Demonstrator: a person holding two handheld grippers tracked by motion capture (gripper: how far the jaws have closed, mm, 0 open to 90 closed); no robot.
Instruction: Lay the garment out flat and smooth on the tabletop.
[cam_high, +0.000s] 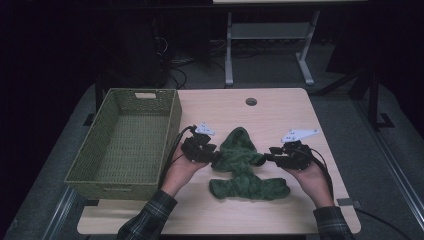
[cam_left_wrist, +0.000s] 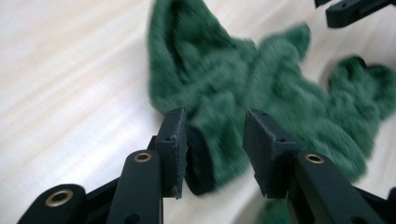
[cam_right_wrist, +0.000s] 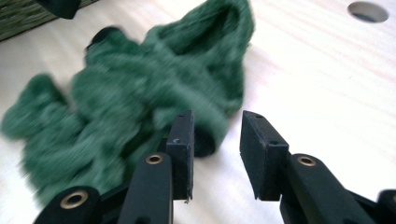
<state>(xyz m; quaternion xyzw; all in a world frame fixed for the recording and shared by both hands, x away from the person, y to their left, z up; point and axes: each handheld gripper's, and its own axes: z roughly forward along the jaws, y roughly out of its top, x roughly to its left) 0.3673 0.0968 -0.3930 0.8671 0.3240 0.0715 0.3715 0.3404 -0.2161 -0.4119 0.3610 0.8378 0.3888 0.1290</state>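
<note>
Green and fuzzy, a single crumpled knitted garment (cam_high: 243, 165) lay on the pale wooden table (cam_high: 280, 115), just right of the one olive woven basket (cam_high: 127, 142) that stood at the table's left side. Two black two-jaw grippers flanked the garment: the left gripper (cam_high: 214, 154) touched its left edge, on the basket side, and the right gripper (cam_high: 269, 156) met its right edge, away from the basket. Both sets of jaws stood apart, each with a dark cuff of the garment lying in the gap, clamped on nothing. One round hole (cam_high: 251, 101) pierced the table beyond the garment. No readable writing showed on the basket or grippers.
</note>
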